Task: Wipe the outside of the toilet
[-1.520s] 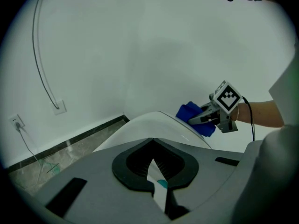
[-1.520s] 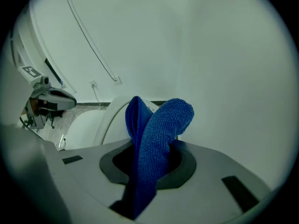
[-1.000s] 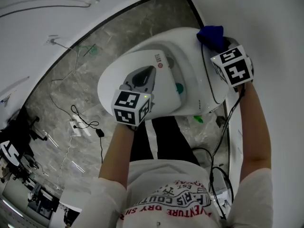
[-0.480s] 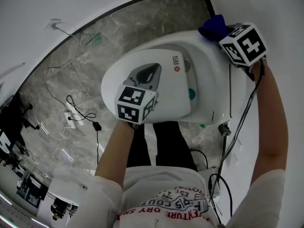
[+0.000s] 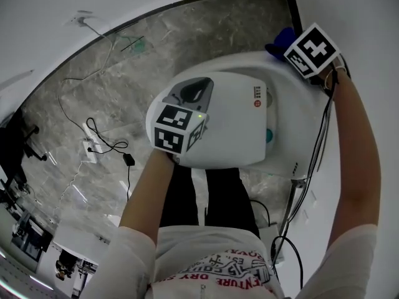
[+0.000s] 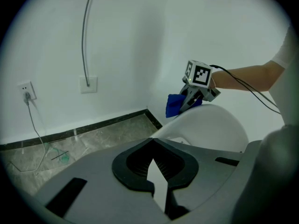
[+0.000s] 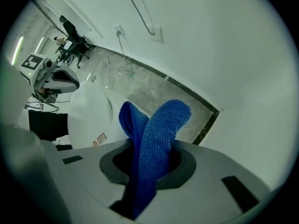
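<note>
blue cloth [image 5: 278, 40] parked at the toilet [image 5: 259, 66] rear
right claw [image 7: 147, 171] grips it, upper right; left claw [image 6: 154, 181], closed and empty, is over the lid [image 5: 237, 132], mid-frame.

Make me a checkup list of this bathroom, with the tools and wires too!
Surface: toilet, white, lid closed.
Job's things: blue cloth, bunched in the right tool.
Clutter: small green scrap on the grey marble floor.
Grippers: left tool shut, nothing in it, over the lid; right tool shut on the blue cloth at the toilet's wall end.
Cables: black cable beside the right arm; loose wires on the floor.
Surroundings: white walls, wall socket.
</note>
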Demonstrator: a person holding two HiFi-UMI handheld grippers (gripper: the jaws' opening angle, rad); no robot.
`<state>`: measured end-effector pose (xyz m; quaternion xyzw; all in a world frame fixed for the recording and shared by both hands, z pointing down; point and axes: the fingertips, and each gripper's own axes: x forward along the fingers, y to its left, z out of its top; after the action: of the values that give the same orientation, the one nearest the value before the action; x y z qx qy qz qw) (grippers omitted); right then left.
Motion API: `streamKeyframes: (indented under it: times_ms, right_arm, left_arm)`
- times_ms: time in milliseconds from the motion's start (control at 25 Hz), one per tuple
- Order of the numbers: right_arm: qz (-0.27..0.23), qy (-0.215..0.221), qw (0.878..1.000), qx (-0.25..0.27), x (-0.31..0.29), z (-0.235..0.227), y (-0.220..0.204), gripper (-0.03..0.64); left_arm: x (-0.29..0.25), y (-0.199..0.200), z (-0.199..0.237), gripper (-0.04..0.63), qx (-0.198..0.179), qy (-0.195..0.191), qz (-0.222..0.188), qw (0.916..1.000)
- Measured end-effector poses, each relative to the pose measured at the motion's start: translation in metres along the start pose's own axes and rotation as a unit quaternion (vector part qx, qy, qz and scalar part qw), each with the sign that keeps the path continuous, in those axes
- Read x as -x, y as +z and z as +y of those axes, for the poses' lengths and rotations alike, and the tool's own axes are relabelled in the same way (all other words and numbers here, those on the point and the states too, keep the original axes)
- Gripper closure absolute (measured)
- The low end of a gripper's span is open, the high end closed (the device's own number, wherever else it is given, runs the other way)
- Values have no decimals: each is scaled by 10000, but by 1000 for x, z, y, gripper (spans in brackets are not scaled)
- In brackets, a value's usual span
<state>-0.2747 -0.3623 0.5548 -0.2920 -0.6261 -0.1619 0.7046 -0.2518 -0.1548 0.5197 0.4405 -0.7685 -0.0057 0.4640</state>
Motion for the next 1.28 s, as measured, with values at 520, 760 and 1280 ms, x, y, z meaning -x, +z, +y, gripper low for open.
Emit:
streamKeyframes:
  times_ms: [520, 760, 1280]
  right_arm:
    - [1037, 336, 9927, 509, -93, 39, 77, 545]
    - [1256, 401, 9895, 585, -127, 57, 111, 545]
    - [1173, 870, 9846, 964, -171, 142, 182, 545]
  left_arm:
    - [29, -53, 99, 588, 670, 172, 38, 9976]
    - [45, -68, 137, 588, 918, 260, -32, 9954]
    - [95, -131, 192, 588, 1498, 499, -23, 9875]
